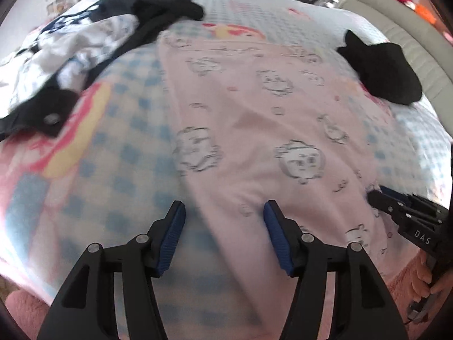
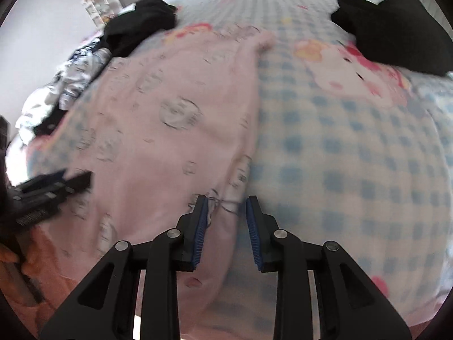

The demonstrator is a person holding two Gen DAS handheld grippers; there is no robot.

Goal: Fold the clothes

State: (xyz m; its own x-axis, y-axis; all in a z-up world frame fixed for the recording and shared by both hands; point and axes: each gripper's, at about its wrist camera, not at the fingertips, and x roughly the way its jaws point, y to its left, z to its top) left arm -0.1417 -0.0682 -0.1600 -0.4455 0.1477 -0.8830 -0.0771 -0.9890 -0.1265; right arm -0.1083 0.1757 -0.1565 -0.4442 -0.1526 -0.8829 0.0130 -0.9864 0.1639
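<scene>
From your left wrist camera, your left gripper tilts steeply down over the bed, jaws spread wide and gripping nothing, straddling the left edge of the pink printed garment that lies flat across the checked bedspread; the right gripper reaches in low at the garment's right edge. From your right wrist camera, your right gripper slants down likewise, jaws partly apart with the pink garment's right edge lying between the pads, not visibly pinched.
</scene>
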